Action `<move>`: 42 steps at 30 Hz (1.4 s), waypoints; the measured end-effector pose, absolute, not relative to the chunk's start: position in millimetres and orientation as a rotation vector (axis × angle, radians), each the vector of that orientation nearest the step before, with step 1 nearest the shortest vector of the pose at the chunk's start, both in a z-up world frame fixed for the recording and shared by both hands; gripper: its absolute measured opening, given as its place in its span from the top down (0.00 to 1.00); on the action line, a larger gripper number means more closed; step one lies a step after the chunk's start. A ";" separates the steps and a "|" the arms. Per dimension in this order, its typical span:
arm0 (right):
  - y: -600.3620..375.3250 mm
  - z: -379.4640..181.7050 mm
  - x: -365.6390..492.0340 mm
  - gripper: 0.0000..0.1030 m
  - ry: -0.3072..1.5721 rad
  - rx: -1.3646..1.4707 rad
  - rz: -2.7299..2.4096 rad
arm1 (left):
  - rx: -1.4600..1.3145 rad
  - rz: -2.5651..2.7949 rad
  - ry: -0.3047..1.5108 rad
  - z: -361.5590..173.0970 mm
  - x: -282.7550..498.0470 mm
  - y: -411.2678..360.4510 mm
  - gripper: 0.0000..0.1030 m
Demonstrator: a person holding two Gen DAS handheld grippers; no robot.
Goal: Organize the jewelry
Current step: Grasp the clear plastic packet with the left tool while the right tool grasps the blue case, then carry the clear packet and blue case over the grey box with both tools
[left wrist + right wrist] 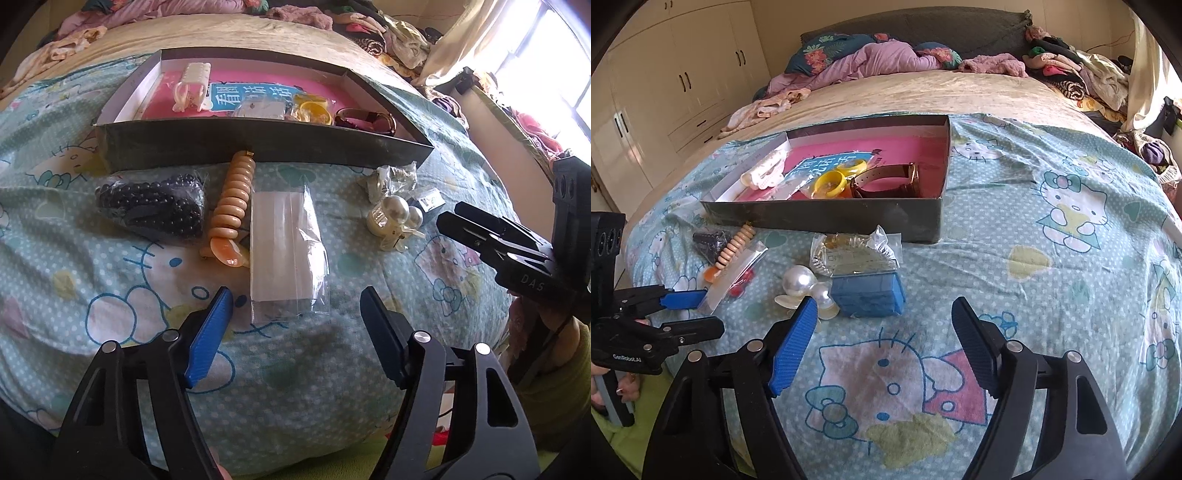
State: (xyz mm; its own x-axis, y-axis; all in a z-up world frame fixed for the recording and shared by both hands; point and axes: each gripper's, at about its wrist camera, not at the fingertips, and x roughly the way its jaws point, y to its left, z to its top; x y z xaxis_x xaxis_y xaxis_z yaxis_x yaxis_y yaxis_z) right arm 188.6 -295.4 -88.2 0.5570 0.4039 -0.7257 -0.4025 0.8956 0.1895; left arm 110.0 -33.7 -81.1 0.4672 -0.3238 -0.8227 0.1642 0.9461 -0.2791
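A shallow grey box (258,147) (827,218) lies on the bed, holding a white hair clip (190,86), yellow rings (831,182) and a brown watch (886,181). In front of it lie a bag of dark beads (155,205), an orange bead bracelet (232,199), a clear flat bag (284,254), a pearl clip (393,218) (805,286), a crumpled bag of trinkets (849,251) and a blue box (868,291). My left gripper (295,328) is open just before the clear bag. My right gripper (882,339) is open beside the pearl clip.
The Hello Kitty sheet (1034,258) covers the bed's near part. Heaped clothes (1071,77) and bedding (871,55) lie at the far end. Wardrobe doors (665,92) stand at left, a bright window (535,55) at right.
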 end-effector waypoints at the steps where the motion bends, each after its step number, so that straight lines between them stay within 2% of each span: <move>1: -293.8 -89.5 190.3 0.33 0.857 0.001 0.481 | -0.171 -0.300 1.041 -80.9 110.8 -33.8 0.42; 6: -286.6 -94.5 198.7 0.39 0.861 -0.007 0.501 | -0.181 -0.300 1.037 -79.9 117.1 -36.0 0.48; 17: -283.6 -102.3 217.1 0.46 0.860 0.008 0.525 | -0.179 -0.293 1.032 -84.1 125.8 -41.3 0.49; 19: -281.7 -104.3 218.7 0.56 0.864 0.002 0.536 | -0.177 -0.292 1.029 -84.6 127.1 -42.6 0.49; 20: -279.7 -105.2 219.1 0.57 0.868 -0.004 0.541 | -0.174 -0.293 1.030 -85.1 127.3 -43.0 0.49; 22: -279.2 -104.9 217.7 0.58 0.855 -0.006 0.540 | -0.166 -0.291 1.029 -86.2 128.7 -45.2 0.52; 24: -279.9 -103.6 216.5 0.58 0.848 -0.003 0.540 | -0.159 -0.288 1.025 -86.2 128.2 -44.7 0.68; 25: -280.8 -102.4 215.8 0.58 0.846 0.001 0.540 | -0.161 -0.288 1.024 -86.3 128.3 -44.1 0.69; 32: -290.9 -86.5 206.0 0.58 0.812 0.019 0.540 | -0.172 -0.307 0.989 -77.5 117.4 -39.4 0.70; 42: -284.9 -58.8 194.3 0.58 0.752 0.017 0.565 | -0.194 -0.265 0.850 -32.8 102.4 -9.9 0.69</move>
State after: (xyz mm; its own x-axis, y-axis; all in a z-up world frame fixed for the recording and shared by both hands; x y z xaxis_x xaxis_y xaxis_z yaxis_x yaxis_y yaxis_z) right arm 194.3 -284.9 -58.8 0.5896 0.4911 -0.6413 -0.4789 0.8518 0.2121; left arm 102.4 -9.9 -32.8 0.6301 -0.3065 -0.7134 0.1526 0.9498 -0.2732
